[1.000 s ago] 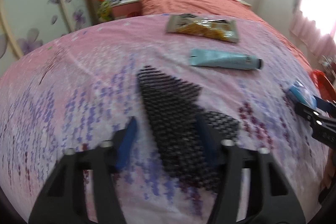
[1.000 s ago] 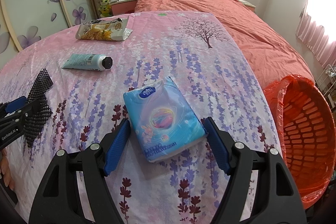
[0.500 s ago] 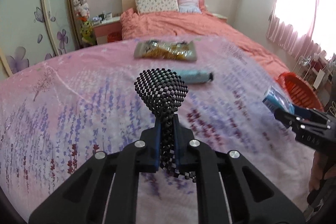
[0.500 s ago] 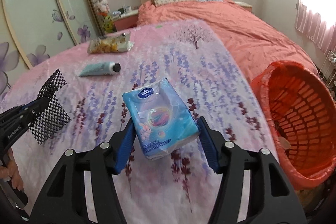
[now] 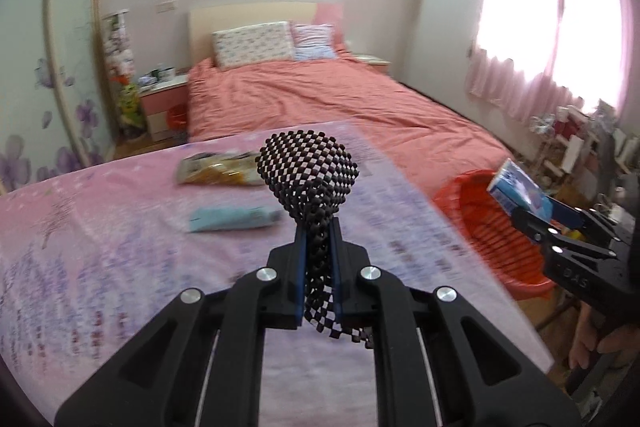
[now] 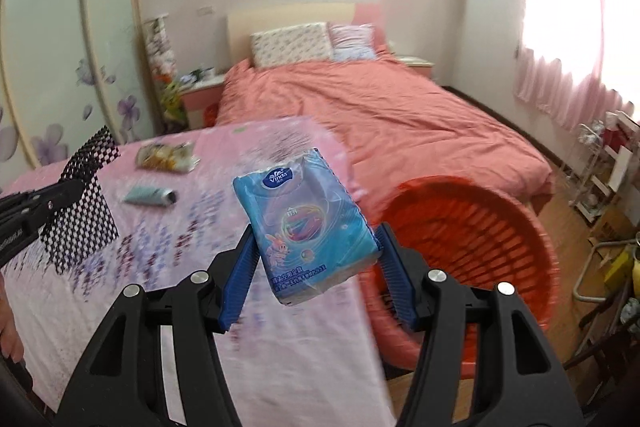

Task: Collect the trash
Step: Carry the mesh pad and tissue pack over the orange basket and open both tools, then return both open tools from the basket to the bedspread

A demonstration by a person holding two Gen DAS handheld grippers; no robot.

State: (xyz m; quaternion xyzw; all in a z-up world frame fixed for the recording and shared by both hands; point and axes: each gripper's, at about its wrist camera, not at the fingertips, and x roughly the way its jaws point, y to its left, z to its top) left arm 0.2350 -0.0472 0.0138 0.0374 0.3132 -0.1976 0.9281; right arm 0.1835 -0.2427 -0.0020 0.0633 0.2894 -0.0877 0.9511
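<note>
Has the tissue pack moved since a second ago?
Yes. The tissue pack, gripped in the right claw, has come up off the pink quilt and swung right, toward the red basket.

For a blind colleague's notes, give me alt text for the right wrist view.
The right gripper holds a blue tissue pack lifted above a pink floral cover, beside an orange basket. At left, the left gripper grips black mesh; a snack bag and tube lie behind.
</note>
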